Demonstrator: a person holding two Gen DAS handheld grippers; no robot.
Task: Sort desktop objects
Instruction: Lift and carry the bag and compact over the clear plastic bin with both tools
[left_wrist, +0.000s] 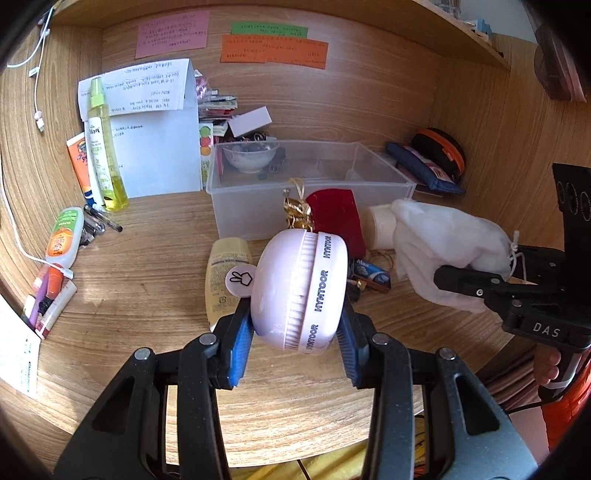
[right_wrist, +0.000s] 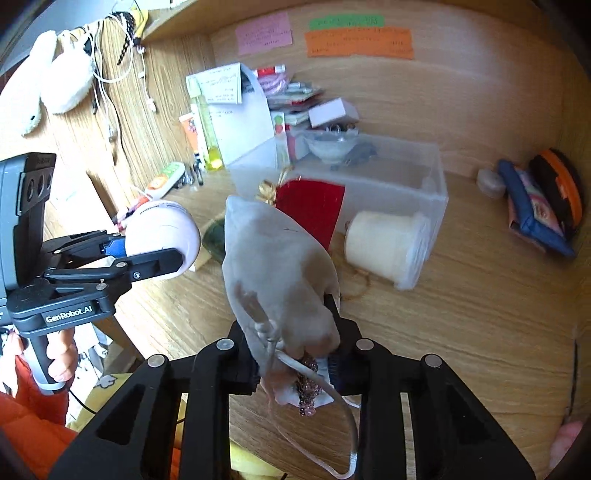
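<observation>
My left gripper (left_wrist: 295, 328) is shut on a round pale-pink device (left_wrist: 299, 291) with a ribbed band, held above the wooden desk between the blue pads. In the right wrist view that gripper (right_wrist: 147, 254) and the pink device (right_wrist: 162, 236) show at the left. My right gripper (right_wrist: 291, 354) is shut on the tied end of a white drawstring pouch (right_wrist: 277, 266), which is lifted off the desk with its cord hanging down. In the left wrist view the pouch (left_wrist: 443, 240) hangs from the right gripper (left_wrist: 461, 280). A clear plastic bin (left_wrist: 258, 199) stands behind both.
The bin holds a white bowl (left_wrist: 251, 155). In front of it lie a red velvet pouch (left_wrist: 336, 218), a cream jar on its side (right_wrist: 384, 243) and a yellow lotion tube (left_wrist: 225, 280). A yellow spray bottle (left_wrist: 105, 147) and tubes stand left; a blue case (left_wrist: 424, 166) lies right.
</observation>
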